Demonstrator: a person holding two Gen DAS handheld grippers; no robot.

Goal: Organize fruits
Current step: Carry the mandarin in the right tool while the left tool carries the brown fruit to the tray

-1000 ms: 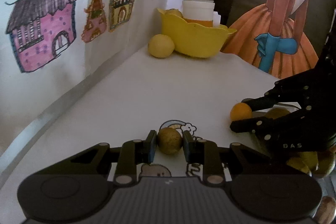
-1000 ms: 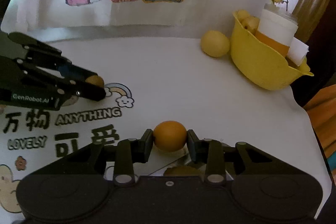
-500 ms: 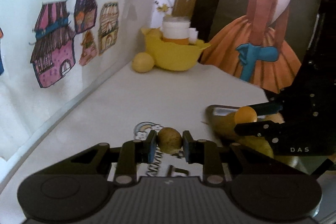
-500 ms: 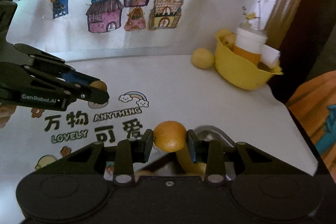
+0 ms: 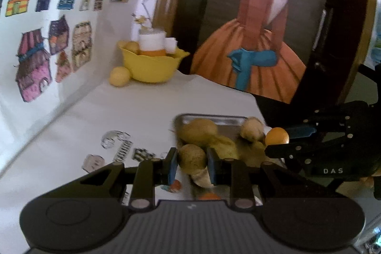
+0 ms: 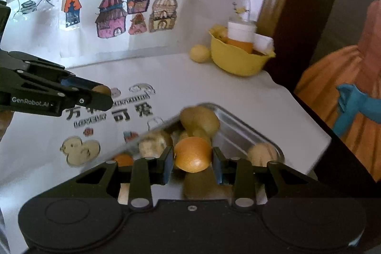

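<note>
Above the metal tray [image 6: 240, 132] of fruit on the white table [image 5: 133, 111]: left gripper [image 5: 192, 164] clamped on a brown round fruit [image 5: 192, 158]; right gripper [image 6: 193, 162] clamped on an orange [image 6: 192, 154]. Both fruits clear of the tray. Yellow bowl [image 6: 235, 61] at far corner.

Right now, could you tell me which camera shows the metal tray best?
The right wrist view: the metal tray shows its rim, bare floor and corner. In the left wrist view the tray shows only its far rim, with fruit and both grippers covering the rest.
</note>
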